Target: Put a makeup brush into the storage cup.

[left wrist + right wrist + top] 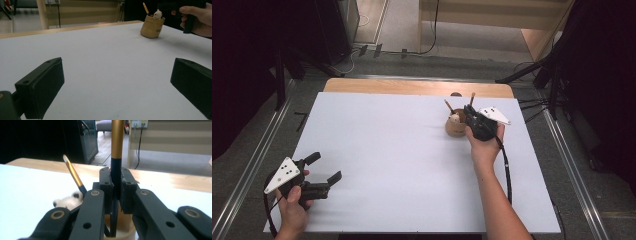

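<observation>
High view: fixed above the near edge of the desk (412, 165), looking forward and down, both tongs in frame. Left gripper view: low over the desk, looking out between the spread left tongs (117, 85) toward the far pot (152, 28), also seen from above beside the right tongs (470, 114). Right gripper view: very close, along the right tongs' jaws, pot rim just below them.

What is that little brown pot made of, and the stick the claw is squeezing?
The pot looks like wood: tan, matt, rounded like turned wood, though smooth ceramic is possible. The stick held in the right claw looks like a paintbrush or pencil, probably painted wood: glossy dark lower shaft, shiny gold upper part that may be metal or gold paint. A second one leans in the pot.
</observation>
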`<state>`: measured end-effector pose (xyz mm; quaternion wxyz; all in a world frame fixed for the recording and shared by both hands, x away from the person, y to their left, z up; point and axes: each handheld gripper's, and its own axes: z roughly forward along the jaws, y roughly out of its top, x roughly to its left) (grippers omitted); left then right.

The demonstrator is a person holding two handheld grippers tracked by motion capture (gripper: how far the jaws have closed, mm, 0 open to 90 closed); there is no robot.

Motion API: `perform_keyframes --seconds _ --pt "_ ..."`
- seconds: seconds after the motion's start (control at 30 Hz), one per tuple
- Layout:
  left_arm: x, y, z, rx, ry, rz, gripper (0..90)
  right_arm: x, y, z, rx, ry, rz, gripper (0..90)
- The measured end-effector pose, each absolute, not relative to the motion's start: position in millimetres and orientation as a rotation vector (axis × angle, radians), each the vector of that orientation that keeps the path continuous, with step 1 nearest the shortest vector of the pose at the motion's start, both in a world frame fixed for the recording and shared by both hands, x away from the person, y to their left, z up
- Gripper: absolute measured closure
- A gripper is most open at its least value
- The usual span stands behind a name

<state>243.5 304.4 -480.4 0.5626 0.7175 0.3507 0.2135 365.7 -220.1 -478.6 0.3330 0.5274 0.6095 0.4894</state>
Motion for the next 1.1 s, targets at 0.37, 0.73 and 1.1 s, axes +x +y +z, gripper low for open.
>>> perform_keyframes --seconds 0.37,0.73,1.1 --pt "243.6 304.0 -480.7 1.688 0.829 0.501 0.0 356.2 -222.9 -476.4 1.401 1.586 1.223 49.2" --pt "243.5 303.3 -480.6 1.695 0.822 0.503 0.0 332.8 -231.6 -477.0 1.425 1.603 1.216 26.2" --pt "243.2 302.4 -480.5 1.693 0.821 0.503 0.0 305.6 -237.7 -476.6 1.366 1.660 1.231 9.8"
